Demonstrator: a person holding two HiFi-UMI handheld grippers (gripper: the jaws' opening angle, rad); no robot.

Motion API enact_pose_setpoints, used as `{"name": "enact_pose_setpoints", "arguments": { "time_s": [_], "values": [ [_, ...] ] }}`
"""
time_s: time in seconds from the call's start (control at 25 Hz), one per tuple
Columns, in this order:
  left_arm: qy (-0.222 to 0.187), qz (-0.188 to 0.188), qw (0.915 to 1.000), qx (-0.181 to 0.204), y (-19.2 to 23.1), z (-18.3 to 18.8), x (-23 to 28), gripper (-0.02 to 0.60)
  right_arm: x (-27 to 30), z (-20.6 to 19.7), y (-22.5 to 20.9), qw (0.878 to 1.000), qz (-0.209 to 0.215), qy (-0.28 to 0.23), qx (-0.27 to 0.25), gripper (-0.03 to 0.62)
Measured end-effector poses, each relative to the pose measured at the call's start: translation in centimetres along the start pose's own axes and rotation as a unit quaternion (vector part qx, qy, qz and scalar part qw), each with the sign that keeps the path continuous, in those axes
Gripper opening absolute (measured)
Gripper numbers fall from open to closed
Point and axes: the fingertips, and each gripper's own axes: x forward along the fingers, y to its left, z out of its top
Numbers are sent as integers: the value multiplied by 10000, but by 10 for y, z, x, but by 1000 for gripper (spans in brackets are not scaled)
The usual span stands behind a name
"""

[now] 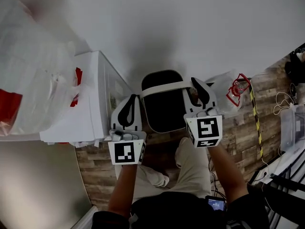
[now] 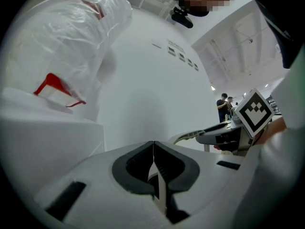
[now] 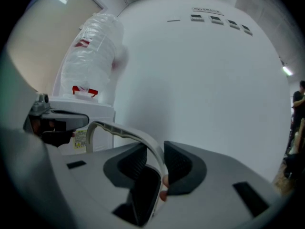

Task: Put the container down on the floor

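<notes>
Right gripper (image 3: 155,165) clamps container (image 1: 164,108) handle (image 3: 125,132); left gripper (image 2: 153,162) apparently closed.

Your right gripper (image 1: 199,87) has its jaws on the right end of the white handle (image 1: 164,87) arched over the black container (image 1: 164,109). Your left gripper (image 1: 129,104) sits just beside the container's left edge, between it and a white cabinet (image 1: 93,106) (a clear plastic bag (image 1: 33,75) lies on top). A wood-patterned floor (image 1: 238,132) meets the white wall (image 1: 190,27).
</notes>
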Motion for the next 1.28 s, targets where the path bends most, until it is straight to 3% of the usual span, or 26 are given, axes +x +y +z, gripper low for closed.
{"name": "enact_pose_setpoints", "arguments": {
  "time_s": [0.8,1.28],
  "values": [
    [192,-229,9995,-72,-15,-169,6,20,35,-130,6,9990,-184,-416,-26,115],
    [259,-311,9992,-67,-22,-223,5,20,42,-184,12,9991,-265,-327,-31,115]
  ]
}}
